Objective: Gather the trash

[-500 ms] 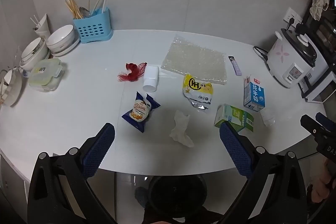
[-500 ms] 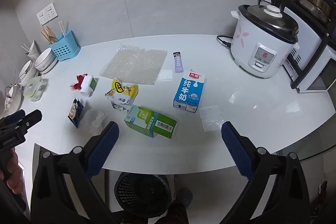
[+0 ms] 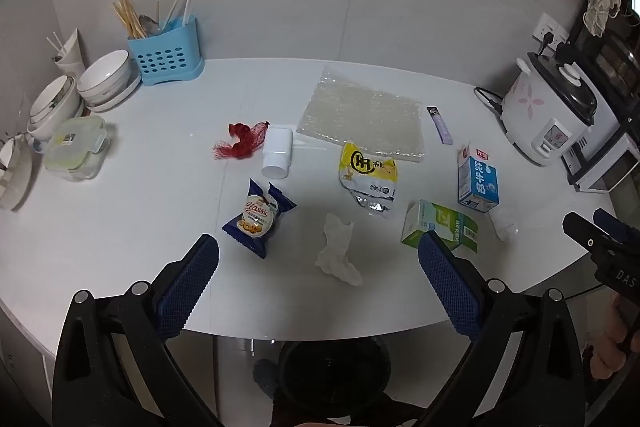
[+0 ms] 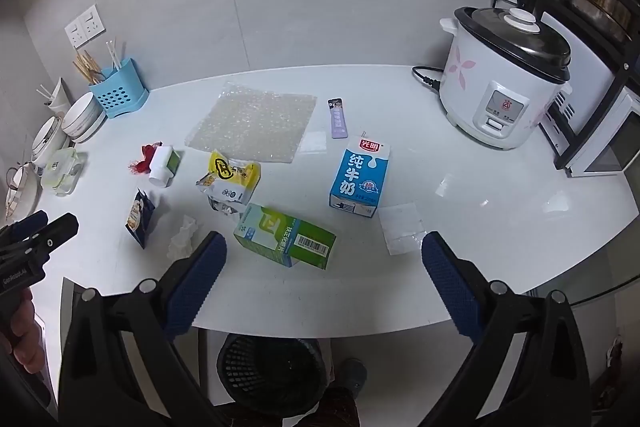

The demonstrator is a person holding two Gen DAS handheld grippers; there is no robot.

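- The left gripper [image 3: 318, 259] is showing black angular plastic arms, each one ending in a dark blue finger pad [image 3: 188, 283] with a fine cross-hatched texture.
- Round silver screws are sitting along the upper edges of its arms, at lower left and lower right of the frame.
- The right gripper [image 4: 323, 265] is wearing the same black arms, blue textured pads and silver screws.
- At the right edge of the left wrist view, its black body is bearing pale lettering.
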